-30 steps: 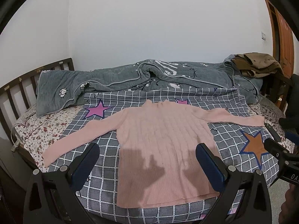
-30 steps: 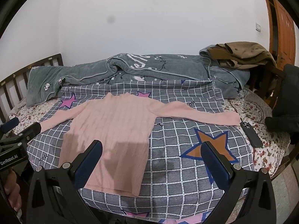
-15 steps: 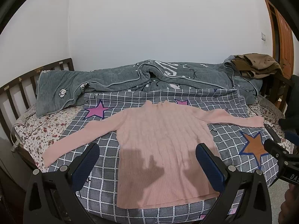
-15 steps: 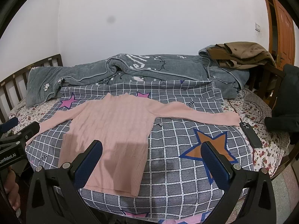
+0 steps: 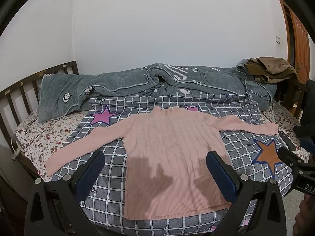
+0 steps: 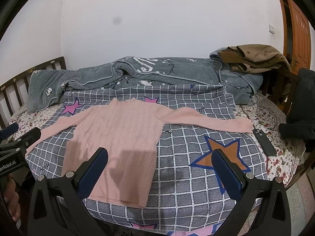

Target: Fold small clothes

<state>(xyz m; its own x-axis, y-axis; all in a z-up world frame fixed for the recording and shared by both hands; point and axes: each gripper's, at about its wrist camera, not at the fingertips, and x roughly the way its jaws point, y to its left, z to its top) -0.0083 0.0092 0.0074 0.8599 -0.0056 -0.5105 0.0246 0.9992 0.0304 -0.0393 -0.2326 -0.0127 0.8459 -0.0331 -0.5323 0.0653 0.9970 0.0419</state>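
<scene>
A small pink ribbed sweater (image 5: pixel 169 149) lies flat on a grey checked blanket (image 5: pixel 246 153), both sleeves spread out to the sides. It also shows in the right wrist view (image 6: pixel 118 137). My left gripper (image 5: pixel 155 169) is open and empty, held above the sweater's hem. My right gripper (image 6: pixel 159 167) is open and empty, held over the sweater's right hem edge and the bare blanket (image 6: pixel 196 177). Neither gripper touches the sweater.
A rolled grey quilt (image 5: pixel 157 84) lies along the back of the bed. Brown clothes (image 6: pixel 254 59) are piled at the back right. A black phone (image 6: pixel 263 141) lies by the right sleeve end. A wooden headboard (image 5: pixel 21 90) stands at the left, a door (image 6: pixel 297 33) at the right.
Both grippers have drifted very slightly; the view has barely shifted. The sweater has not moved.
</scene>
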